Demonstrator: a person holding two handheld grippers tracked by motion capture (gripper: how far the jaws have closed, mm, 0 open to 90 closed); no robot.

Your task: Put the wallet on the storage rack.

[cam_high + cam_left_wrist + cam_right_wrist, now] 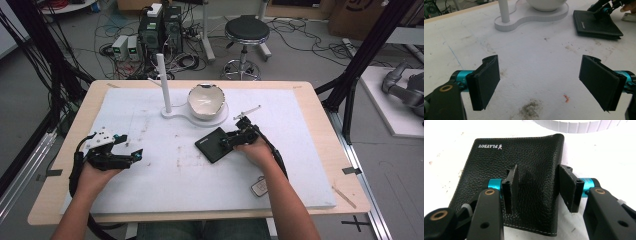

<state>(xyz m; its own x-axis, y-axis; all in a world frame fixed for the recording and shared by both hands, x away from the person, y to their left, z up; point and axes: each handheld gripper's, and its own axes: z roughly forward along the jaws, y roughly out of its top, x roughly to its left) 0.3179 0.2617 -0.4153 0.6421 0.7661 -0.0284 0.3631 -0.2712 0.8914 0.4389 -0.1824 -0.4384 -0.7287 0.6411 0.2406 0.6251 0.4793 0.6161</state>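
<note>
Right claw [537,191] half-closed over the black wallet [524,162] — pads not yet pinching, lining up; left claw [549,83] gapes empty.

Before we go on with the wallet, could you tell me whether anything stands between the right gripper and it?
Nothing visible does. The right gripper is already at the wallet: one jaw over the leather, the other by the folded edge, pads not clearly pressing. The bowl stand lies beyond.
</note>
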